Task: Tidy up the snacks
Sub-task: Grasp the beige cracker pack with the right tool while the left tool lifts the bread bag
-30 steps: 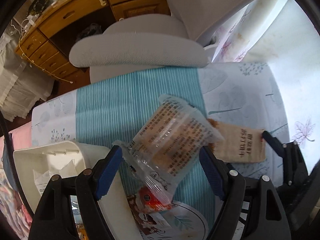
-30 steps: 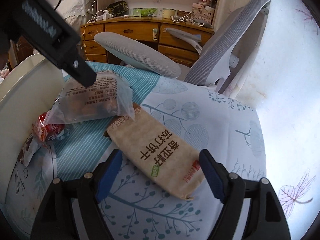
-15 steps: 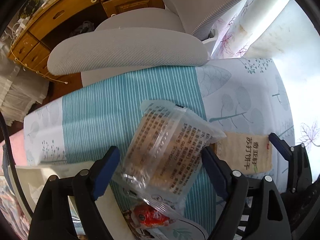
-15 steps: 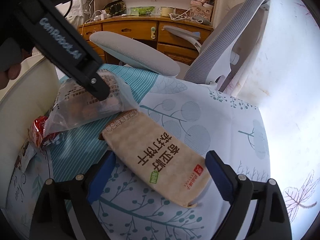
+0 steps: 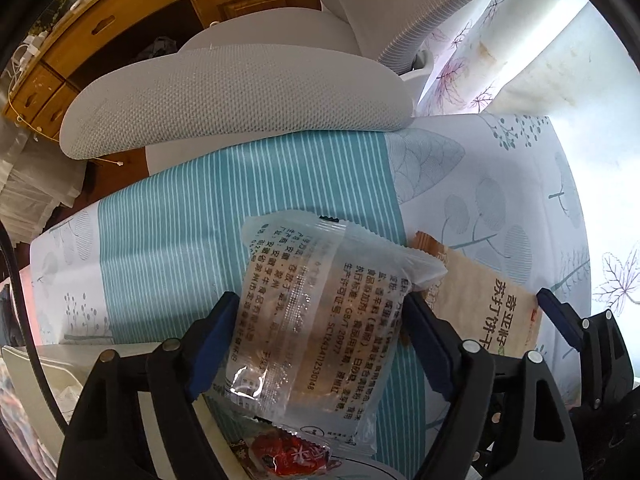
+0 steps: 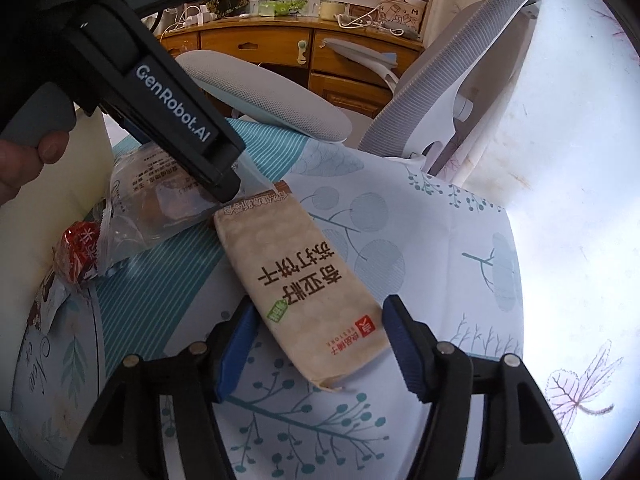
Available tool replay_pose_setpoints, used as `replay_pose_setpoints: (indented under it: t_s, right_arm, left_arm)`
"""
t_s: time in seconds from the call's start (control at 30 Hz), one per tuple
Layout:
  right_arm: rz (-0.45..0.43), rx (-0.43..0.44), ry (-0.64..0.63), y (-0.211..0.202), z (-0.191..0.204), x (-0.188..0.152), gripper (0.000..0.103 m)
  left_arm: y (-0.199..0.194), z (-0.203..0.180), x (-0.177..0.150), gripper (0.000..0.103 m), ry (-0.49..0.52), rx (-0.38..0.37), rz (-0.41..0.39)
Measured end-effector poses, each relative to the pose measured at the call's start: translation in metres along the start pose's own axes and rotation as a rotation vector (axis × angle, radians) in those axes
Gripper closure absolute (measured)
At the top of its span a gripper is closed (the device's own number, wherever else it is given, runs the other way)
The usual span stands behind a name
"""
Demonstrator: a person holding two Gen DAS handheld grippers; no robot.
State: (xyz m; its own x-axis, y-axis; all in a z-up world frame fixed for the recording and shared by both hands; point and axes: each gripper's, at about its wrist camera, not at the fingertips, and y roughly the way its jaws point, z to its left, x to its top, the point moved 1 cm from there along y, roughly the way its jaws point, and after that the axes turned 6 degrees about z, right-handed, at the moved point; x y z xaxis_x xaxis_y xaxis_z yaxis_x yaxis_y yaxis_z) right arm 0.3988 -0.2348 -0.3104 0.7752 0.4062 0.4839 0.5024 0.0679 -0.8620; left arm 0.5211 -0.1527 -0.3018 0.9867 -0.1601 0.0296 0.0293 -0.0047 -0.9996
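The left gripper [image 5: 320,344] points straight down over the table, and its jaws, which have just been closing a little, straddle a clear packet [image 5: 320,320] of biscuits that lies flat on the teal striped band of the tablecloth [image 5: 200,220]. Both blue pads sit at the packet's sides; whether they press the wrapper cannot be told. In the right wrist view this gripper's black body comes in from the upper left, with a thumb and fingers [image 6: 24,160] of the person wrapped round its grey handle.

The right gripper [image 6: 316,344] slants down toward the table. Its jaws have just been closing and now stand on either side of the near end of a tan cracker packet [image 6: 304,280], the pads just beside its long edges without clearly pinching it.

The far corner of the tan packet touches or slips under the clear packet. A small red sweet wrapper [image 6: 78,256] lies against the clear packet's near end, beside the wall of a cream bin [image 6: 40,232] at the left. Right of the tan packet the leaf-printed cloth lies bare out to the table's edge. Beyond the far edge stands a grey mesh chair [image 5: 240,92], close against the table, with a wooden desk [image 6: 260,44] behind it.
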Motion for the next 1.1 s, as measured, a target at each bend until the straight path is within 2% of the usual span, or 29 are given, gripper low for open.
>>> replay_pose_setpoints:
  t_s: [0.2, 0.37, 0.63, 0.8, 0.83, 0.87, 0.9, 0.93, 0.97, 1.0, 1.1]
  right_arm:
    - [0.031, 0.016, 0.031, -0.005, 0.002, -0.002, 0.039]
    - [0.091, 0.027, 0.076, -0.013, 0.007, -0.011, 0.040]
    - [0.209, 0.084, 0.258, -0.037, 0.009, -0.038, 0.043]
    - [0.237, 0.118, 0.335, -0.052, 0.009, -0.052, 0.044]
    - [0.241, 0.126, 0.348, -0.055, 0.009, -0.054, 0.055]
    - [0.233, 0.159, 0.359, -0.060, 0.010, -0.056, 0.077]
    - [0.216, 0.171, 0.367, -0.068, 0.011, -0.056, 0.085]
    - [0.217, 0.172, 0.370, -0.072, 0.012, -0.057, 0.088]
    - [0.220, 0.177, 0.372, -0.075, 0.013, -0.057, 0.097]
    - [0.222, 0.183, 0.374, -0.077, 0.014, -0.059, 0.101]
    - [0.239, 0.184, 0.380, -0.080, 0.015, -0.061, 0.103]
  left_arm:
    - [-0.005, 0.004, -0.007, 0.033, -0.017, -0.009, -0.014]
    - [-0.008, 0.009, -0.015, 0.035, -0.056, -0.019, -0.007]
    - [-0.018, 0.005, -0.034, 0.035, -0.078, -0.059, -0.002]
    - [-0.033, 0.000, -0.052, 0.035, -0.077, -0.093, -0.014]
    - [-0.038, -0.002, -0.058, 0.035, -0.075, -0.100, -0.023]
    - [-0.041, -0.002, -0.061, 0.035, -0.073, -0.106, -0.026]
    - [-0.046, -0.003, -0.065, 0.035, -0.070, -0.115, -0.033]
    - [-0.051, -0.005, -0.069, 0.035, -0.066, -0.123, -0.040]
    - [-0.057, -0.006, -0.072, 0.035, -0.063, -0.129, -0.046]
    - [-0.064, -0.007, -0.078, 0.035, -0.064, -0.139, -0.056]
    - [-0.080, -0.007, -0.089, 0.035, -0.067, -0.159, -0.081]
